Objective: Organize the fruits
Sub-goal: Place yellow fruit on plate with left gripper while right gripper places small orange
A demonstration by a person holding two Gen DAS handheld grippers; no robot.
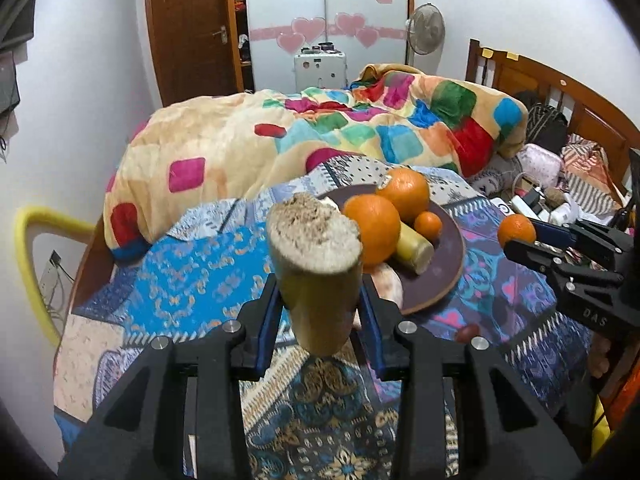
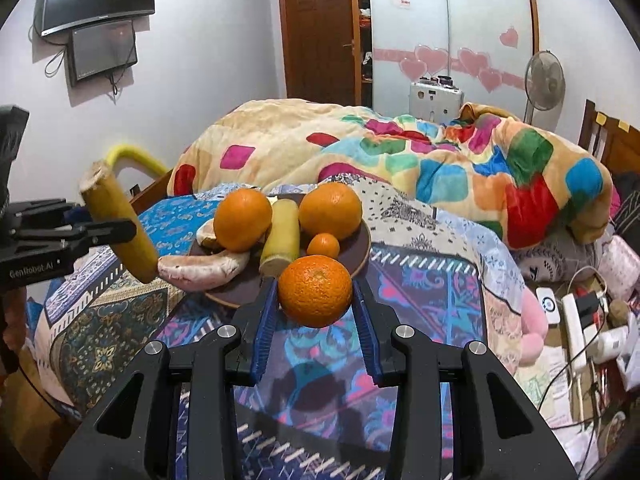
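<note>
1. My left gripper (image 1: pixel 320 304) is clamped on a yellow-green cane stalk (image 1: pixel 316 268), held tilted, its frayed cut end pointing up and away from me.
2. My right gripper (image 2: pixel 316 300) is closed around a mandarin (image 2: pixel 315 290), lifted clear of the bed.
3. The brown plate (image 2: pixel 360 254) lies just beyond both tools, toward the far side. The mandarin is almost at its near rim, so I judge my right hand the nearer one. The stalk hangs off the plate's left edge.
4. On the plate: two large oranges (image 2: pixel 330 211), a small mandarin (image 2: pixel 323 245), a second stalk (image 2: pixel 281 236) running near to far, and pale peel (image 2: pixel 200 270).
5. The plate rests on a patterned bedspread (image 1: pixel 192 264). A rumpled colourful blanket (image 1: pixel 360 132) is behind it, then a wooden door (image 2: pixel 316 28) and a wardrobe with pink hearts (image 1: pixel 308 28).
</note>
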